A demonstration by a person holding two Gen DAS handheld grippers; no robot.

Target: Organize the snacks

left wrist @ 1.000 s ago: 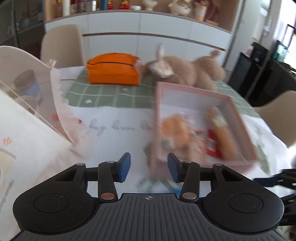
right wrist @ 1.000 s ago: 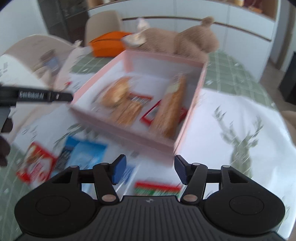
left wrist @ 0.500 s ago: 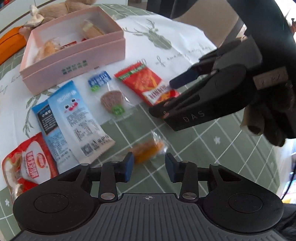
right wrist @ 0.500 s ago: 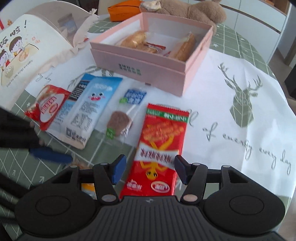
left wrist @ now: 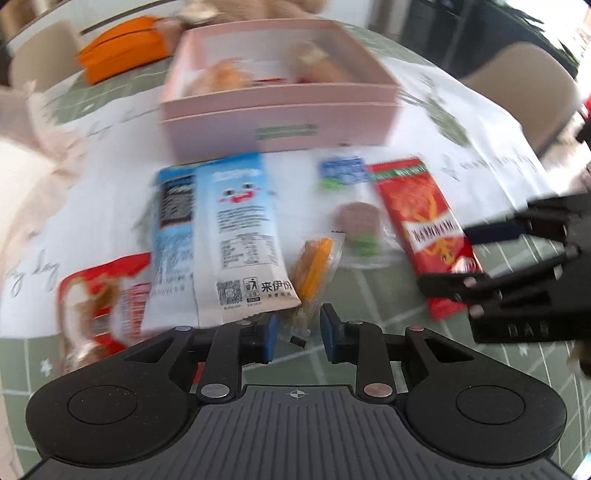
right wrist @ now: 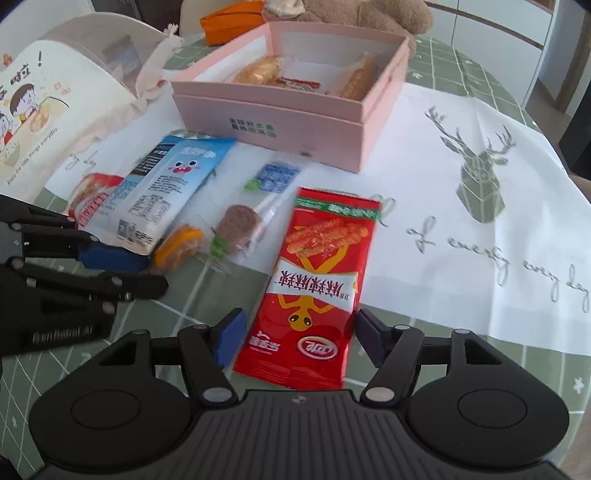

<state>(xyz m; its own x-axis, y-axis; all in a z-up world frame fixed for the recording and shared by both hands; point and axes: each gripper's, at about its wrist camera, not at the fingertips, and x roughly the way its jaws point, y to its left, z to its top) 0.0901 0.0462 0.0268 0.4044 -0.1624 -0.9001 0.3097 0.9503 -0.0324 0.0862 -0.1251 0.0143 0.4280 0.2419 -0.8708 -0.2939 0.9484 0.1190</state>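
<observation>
Counter snacks lay before the pink box; left gripper had just been closing around the orange snack (not yet pinched), right gripper widening astride the red packet

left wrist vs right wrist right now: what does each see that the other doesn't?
Only left wrist: the right gripper, fingers over the long red snack packet's near end; a beige chair at right.
Only right wrist: the left gripper at the small orange wrapped snack; the cartoon-printed cloth bag; the deer print.
Both: the open pink cardboard box, the pale blue pouches, the orange case.
</observation>
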